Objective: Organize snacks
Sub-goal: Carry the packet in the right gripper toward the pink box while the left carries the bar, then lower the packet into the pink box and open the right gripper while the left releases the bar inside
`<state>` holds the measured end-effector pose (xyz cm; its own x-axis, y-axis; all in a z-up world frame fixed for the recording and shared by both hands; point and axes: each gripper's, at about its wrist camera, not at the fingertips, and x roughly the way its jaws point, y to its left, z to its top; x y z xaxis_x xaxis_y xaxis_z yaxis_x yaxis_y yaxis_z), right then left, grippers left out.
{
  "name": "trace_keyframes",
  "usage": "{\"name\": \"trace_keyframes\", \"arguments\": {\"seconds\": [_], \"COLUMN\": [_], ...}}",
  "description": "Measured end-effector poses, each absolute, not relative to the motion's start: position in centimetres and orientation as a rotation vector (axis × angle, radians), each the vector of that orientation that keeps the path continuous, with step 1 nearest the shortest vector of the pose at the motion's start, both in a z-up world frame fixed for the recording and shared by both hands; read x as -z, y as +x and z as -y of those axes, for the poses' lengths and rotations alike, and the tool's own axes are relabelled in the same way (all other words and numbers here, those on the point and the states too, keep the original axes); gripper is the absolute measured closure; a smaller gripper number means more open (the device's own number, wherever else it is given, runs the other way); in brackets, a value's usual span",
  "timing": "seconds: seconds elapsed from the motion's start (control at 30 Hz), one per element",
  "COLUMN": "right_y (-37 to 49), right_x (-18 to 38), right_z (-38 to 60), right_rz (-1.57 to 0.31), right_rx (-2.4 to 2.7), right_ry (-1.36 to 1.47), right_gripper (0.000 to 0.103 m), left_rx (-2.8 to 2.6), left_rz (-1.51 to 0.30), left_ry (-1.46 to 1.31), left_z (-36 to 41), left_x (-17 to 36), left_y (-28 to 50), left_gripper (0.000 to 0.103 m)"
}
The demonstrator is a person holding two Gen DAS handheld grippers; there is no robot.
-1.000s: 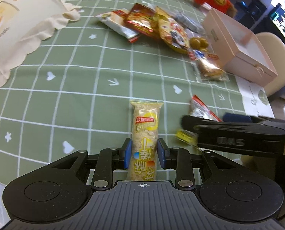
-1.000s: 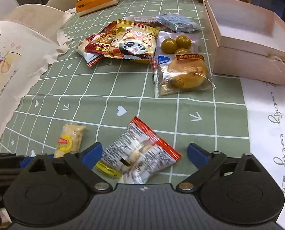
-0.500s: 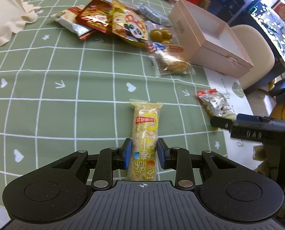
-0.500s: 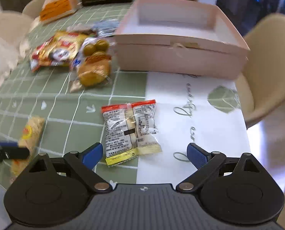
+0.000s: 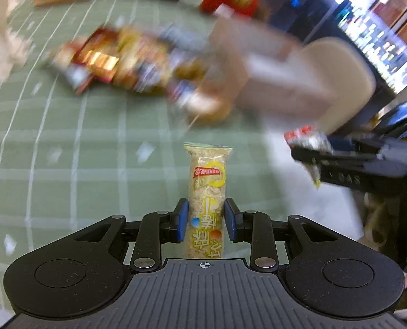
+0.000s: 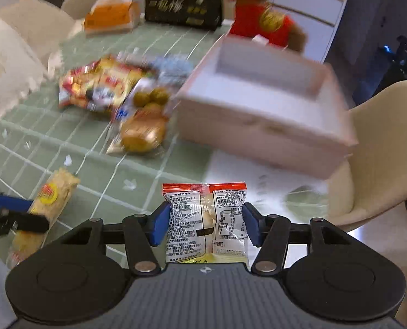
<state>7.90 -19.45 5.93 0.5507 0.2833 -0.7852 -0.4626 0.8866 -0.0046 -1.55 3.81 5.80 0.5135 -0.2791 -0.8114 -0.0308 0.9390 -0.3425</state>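
My left gripper [image 5: 205, 220] is shut on a long yellow-and-clear snack bar [image 5: 207, 189], held above the green tablecloth; the bar also shows in the right wrist view [image 6: 48, 200]. My right gripper [image 6: 205, 226] is shut on a clear snack packet with a red top edge [image 6: 205, 219], lifted off the table; that packet shows in the left wrist view [image 5: 306, 141] at the right. An open pink box [image 6: 261, 104] stands ahead of the right gripper. A pile of snack packets [image 6: 107, 85] lies left of the box.
A wrapped bun [image 6: 142, 134] and green balls [image 6: 150, 97] lie beside the box. A tissue box [image 6: 110, 16], a black box [image 6: 183, 0] and a red plush toy [image 6: 263, 19] stand at the far edge. A beige chair [image 6: 381, 148] is right. A white paper bag [image 6: 3, 74] is left.
My right gripper closed on the red-topped packet and lifted it off the table. Both views swung toward the pink box. The left gripper kept its hold on the bar.
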Motion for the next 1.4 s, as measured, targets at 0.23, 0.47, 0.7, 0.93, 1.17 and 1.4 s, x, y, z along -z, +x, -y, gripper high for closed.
{"name": "trace_keyframes", "arguments": {"seconds": [0.23,0.47,0.7,0.93,1.17,1.4], "right_y": [13.0,19.3,24.6,29.8,26.7,18.9], "right_x": [-17.7,-18.5,-11.5,-4.4,-5.3,-7.0], "right_z": [27.1,27.8,23.6,19.3,20.4,21.1], "right_rz": [-0.567,-0.546,-0.739,-0.885,-0.881,-0.862], "right_rx": [-0.374,-0.383,-0.413,-0.327,-0.368,-0.476], "right_ry": [-0.103,-0.03,-0.003,-0.029,-0.021,-0.052], "right_gripper": [0.047,0.047,0.047,0.045,0.034,0.031], "left_rx": [0.328,0.298,0.183,0.033,-0.003,-0.082], "left_rz": [-0.735,-0.846,-0.864,-0.972,-0.972,-0.944], "left_ry": [-0.311,-0.413,-0.43,-0.362,-0.391,-0.288], "left_z": [-1.0,1.0,-2.3,-4.4,-5.7,-5.4], "left_x": [-17.8,-14.1,-10.4,-7.2,-5.9,-5.5], "left_y": [8.8,20.6,17.5,13.3,14.6,19.5], "left_gripper": [0.07,0.07,0.07,0.07,0.07,0.07]}}
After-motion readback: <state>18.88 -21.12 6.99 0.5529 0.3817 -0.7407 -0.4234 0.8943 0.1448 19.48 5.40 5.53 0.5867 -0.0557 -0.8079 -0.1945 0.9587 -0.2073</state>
